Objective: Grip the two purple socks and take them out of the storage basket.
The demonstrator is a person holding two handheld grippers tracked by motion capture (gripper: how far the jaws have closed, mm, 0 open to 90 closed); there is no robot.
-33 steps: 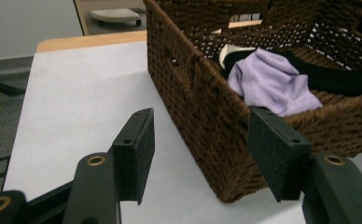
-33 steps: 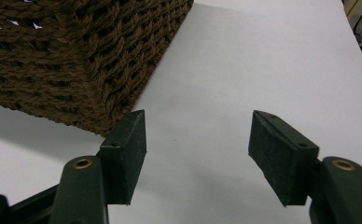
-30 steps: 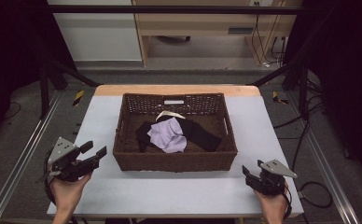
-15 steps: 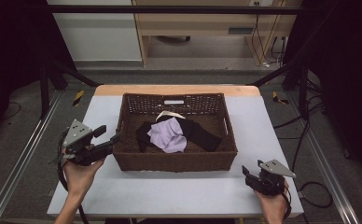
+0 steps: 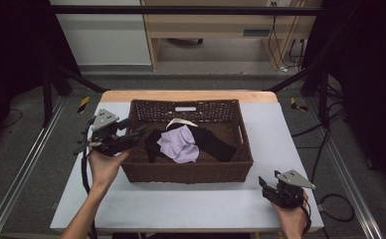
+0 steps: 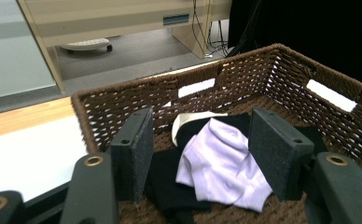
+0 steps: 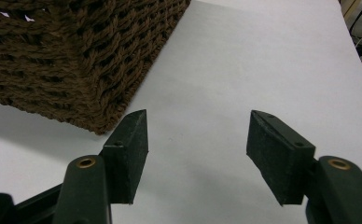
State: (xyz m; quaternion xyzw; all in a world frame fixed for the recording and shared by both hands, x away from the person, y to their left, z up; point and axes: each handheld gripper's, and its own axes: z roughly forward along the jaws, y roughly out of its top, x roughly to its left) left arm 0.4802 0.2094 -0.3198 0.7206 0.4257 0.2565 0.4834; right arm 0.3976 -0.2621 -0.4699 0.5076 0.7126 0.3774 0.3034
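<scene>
A brown wicker basket stands mid-table and holds a lilac cloth lying on a black garment, with a cream piece behind them. My left gripper is open, raised at the basket's left rim, its jaws aimed in over the wall. In the left gripper view the lilac cloth lies between and beyond the open jaws, with black garment under it. My right gripper rests open on the table near the basket's front right corner, nothing between its jaws.
The white table has bare surface in front of and to the right of the basket. A wooden strip edges the far side. Metal rails run along both sides, and a cabinet stands on the floor beyond.
My left gripper has lifted from the table's left front and travelled forward and right to the basket's left rim. The right gripper has stayed where it was.
</scene>
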